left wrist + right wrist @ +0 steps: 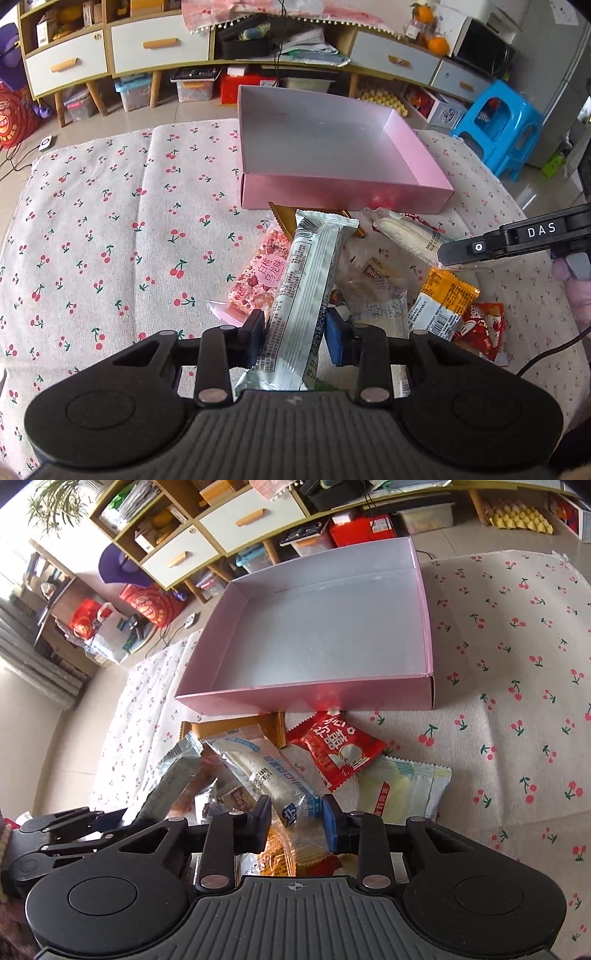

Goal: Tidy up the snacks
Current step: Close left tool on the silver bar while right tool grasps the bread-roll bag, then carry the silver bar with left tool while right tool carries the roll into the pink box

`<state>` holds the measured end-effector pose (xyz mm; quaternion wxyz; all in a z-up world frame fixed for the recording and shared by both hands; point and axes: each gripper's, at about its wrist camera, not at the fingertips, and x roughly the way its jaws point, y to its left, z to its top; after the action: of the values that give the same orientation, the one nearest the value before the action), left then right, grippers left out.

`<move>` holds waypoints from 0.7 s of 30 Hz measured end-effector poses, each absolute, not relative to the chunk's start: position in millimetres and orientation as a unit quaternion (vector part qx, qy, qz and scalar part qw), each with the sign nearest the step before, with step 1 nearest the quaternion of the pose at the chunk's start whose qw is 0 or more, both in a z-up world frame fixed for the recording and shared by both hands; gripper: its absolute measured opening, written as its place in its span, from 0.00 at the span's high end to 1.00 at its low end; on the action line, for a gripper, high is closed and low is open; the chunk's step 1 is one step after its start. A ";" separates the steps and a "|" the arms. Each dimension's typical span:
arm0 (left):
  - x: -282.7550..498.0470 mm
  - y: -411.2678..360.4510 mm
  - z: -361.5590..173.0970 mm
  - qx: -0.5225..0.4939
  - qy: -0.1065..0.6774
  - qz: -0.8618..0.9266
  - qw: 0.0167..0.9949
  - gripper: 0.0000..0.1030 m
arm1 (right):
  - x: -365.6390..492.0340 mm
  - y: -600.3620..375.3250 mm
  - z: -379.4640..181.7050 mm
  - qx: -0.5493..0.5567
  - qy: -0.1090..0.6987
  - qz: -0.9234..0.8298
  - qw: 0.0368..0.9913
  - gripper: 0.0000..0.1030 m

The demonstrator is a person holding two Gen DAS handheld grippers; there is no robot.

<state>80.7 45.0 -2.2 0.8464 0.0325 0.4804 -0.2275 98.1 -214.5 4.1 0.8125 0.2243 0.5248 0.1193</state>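
— Left tongs [295, 332] clamped on long silver-green foil snack bar [306, 291]; right tongs [295, 818] pinching clear-wrapped white rice roll [258, 775].

— Empty pink cardboard box [343, 194] just beyond both; gripped low, probably for lifting clear of the pile.

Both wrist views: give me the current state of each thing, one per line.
Pink box: open, empty.
Left hand-held gripper: shut on the pale green bar packet.
Right hand-held gripper: shut on the clear white-roll packet.
Red packet: lying loose on the cloth.
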 end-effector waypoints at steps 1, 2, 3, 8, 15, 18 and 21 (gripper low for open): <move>80.6 44.8 -0.4 0.030 0.478 -0.228 0.848 0.69 | 97.3 -215.2 6.7 0.226 0.522 0.119 0.814 0.73; 80.9 44.6 1.4 0.027 0.476 -0.229 0.849 0.69 | 96.5 -215.6 9.1 0.228 0.519 0.120 0.815 0.73; 81.3 44.6 3.2 0.024 0.473 -0.230 0.850 0.69 | 95.8 -216.0 11.6 0.231 0.516 0.120 0.816 0.73; 82.9 43.6 13.1 0.008 0.457 -0.229 0.859 0.69 | 96.4 -221.5 20.7 0.251 0.502 0.114 0.820 0.74; 93.2 39.3 24.2 -0.012 0.434 -0.199 0.879 0.69 | 105.7 -238.3 28.6 0.306 0.479 0.098 0.817 0.74; 101.5 32.2 25.8 -0.021 0.428 -0.183 0.885 0.69 | 110.0 -244.9 29.9 0.333 0.465 0.092 0.816 0.74; 112.2 21.4 26.1 -0.009 0.420 -0.173 0.891 0.69 | 117.5 -252.1 31.1 0.339 0.442 0.077 0.827 0.74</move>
<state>112.2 21.4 26.1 0.8911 -0.0095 0.4196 -0.1725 117.5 -252.1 31.1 0.8267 0.3394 0.4421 0.0771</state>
